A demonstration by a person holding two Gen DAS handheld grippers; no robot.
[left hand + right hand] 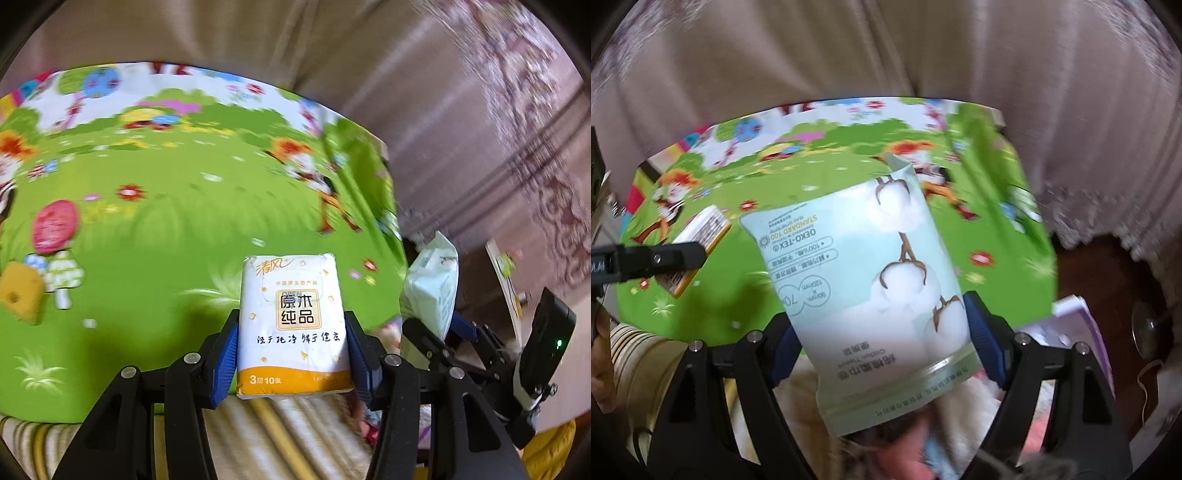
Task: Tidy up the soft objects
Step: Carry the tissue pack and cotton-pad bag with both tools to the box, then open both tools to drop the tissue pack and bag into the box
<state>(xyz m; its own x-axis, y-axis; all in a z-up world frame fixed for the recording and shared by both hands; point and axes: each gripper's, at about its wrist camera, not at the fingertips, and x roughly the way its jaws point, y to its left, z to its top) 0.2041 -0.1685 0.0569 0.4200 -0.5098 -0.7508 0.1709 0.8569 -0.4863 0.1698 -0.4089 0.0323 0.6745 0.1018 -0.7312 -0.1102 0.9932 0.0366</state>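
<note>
My left gripper [291,332] is shut on a small white and orange tissue pack [293,317], held upright above the green cartoon mat [147,229]. My right gripper [882,332] is shut on a pale blue cotton tissue bag [871,295], held upside down over the mat's [746,295] near edge. In the left wrist view the right gripper [439,332] and its bag [432,291] appear at the right. In the right wrist view the left gripper's finger [653,258] and the small pack [698,243] appear at the left.
A pink sponge [55,225] and a yellow sponge [22,295] lie on the mat at the left. Beige and patterned curtains [886,55] hang behind. A striped cushion [288,435] lies below the grippers. A dark wooden surface [1108,288] with purple papers [1082,332] is at the right.
</note>
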